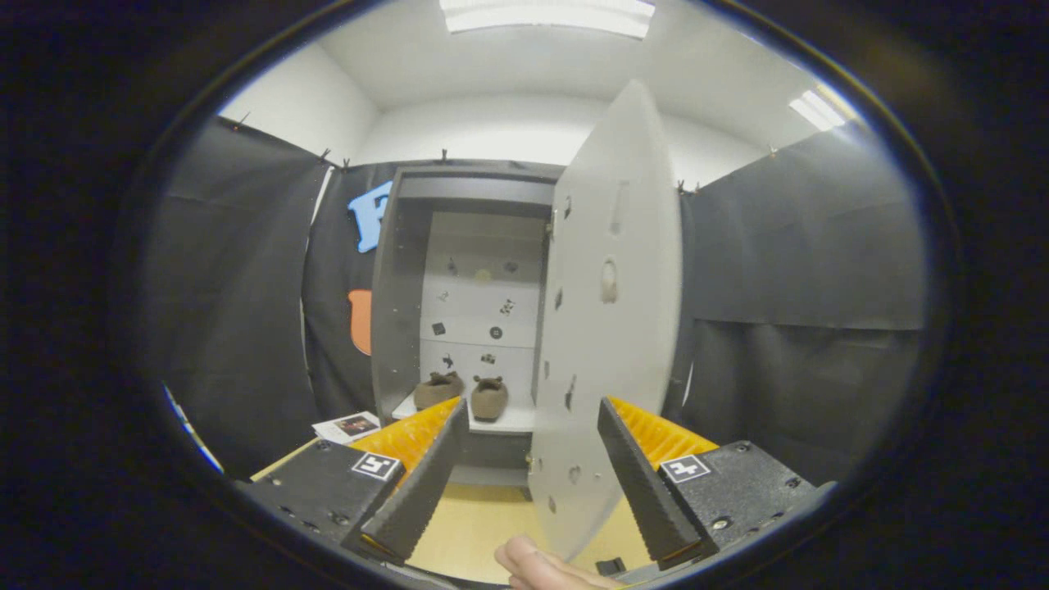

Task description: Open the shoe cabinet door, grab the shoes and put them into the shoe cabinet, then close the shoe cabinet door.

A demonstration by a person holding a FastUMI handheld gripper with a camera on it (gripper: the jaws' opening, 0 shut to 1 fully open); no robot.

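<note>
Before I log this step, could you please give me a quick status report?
Gripper open, holding nothing. Door swung open, its edge between the fingers. Both shoes on the cabinet shelf. A fingertip below the door edge.

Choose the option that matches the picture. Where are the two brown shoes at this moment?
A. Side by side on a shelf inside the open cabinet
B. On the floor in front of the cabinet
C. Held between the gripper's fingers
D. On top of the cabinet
A: the brown shoes sit side by side on a shelf of the shoe cabinet, whose door stands open, while the gripper is open and holds nothing.
</note>
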